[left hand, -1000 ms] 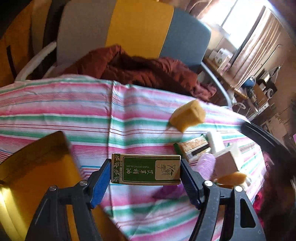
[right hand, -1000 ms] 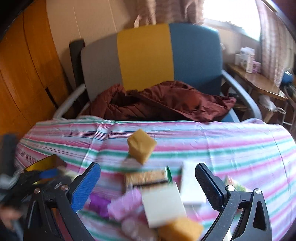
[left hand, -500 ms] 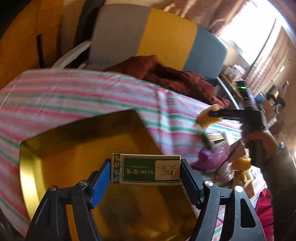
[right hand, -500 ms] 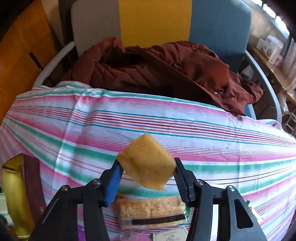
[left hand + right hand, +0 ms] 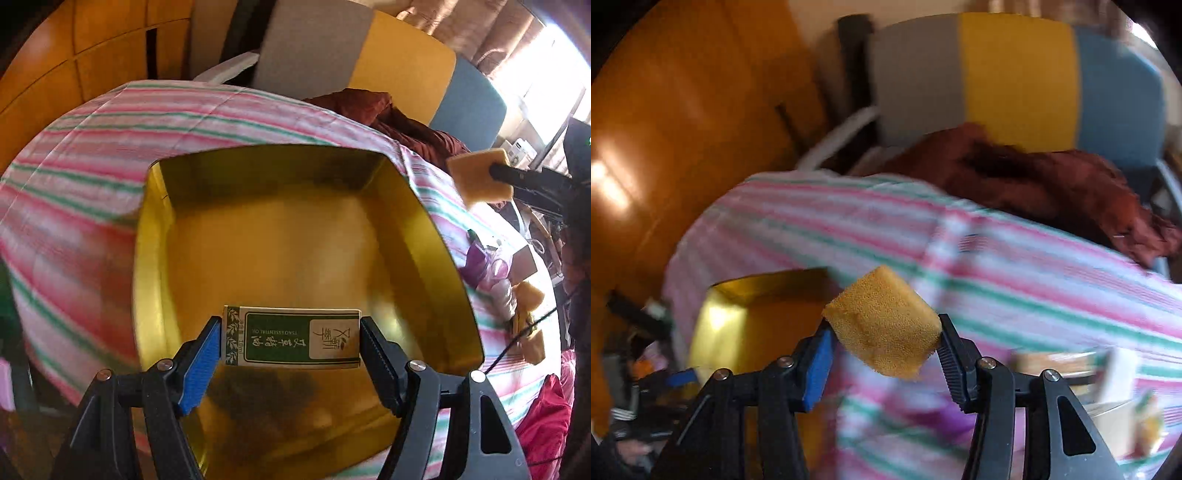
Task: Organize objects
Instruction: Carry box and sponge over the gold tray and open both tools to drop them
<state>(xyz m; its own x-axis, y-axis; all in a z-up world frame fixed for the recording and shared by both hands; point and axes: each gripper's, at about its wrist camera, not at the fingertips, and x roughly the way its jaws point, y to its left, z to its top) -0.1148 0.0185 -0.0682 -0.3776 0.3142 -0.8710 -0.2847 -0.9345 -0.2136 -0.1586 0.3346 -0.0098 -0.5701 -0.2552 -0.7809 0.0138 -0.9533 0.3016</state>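
Item — left gripper (image 5: 291, 341): jaws closed end to end on a green-and-cream carton (image 5: 291, 339) printed "essential oil"; carton held level, lifted above the floor of the gold tin (image 5: 448, 266), toward its near side.

Item — right gripper (image 5: 882, 341): jaws have just been closing and now pinch a yellow sponge block (image 5: 884, 323), tilted on one corner and clear of the cloth. In the left wrist view the same sponge hangs beyond the tin's far right corner, outside it.

Item — gold tin: open-topped and shallow, with nothing visible inside; rests on the surface, which is draped in a pink, green and white striped cloth (image 5: 85, 177).

Item — unsorted remainder (image 5: 498, 273): purple wrappers, a white box and more yellow blocks, lying on the cloth right of the tin.

Step in hand, as judged: both carried pieces are bound for the tin; the carton is already over it, the sponge on approach.

Next move calls for: lowering the carton near the tin floor, then parting the jaws so it lands flat — and leaving room beside it for the sponge, brought in over the right wall without the two grippers meeting.
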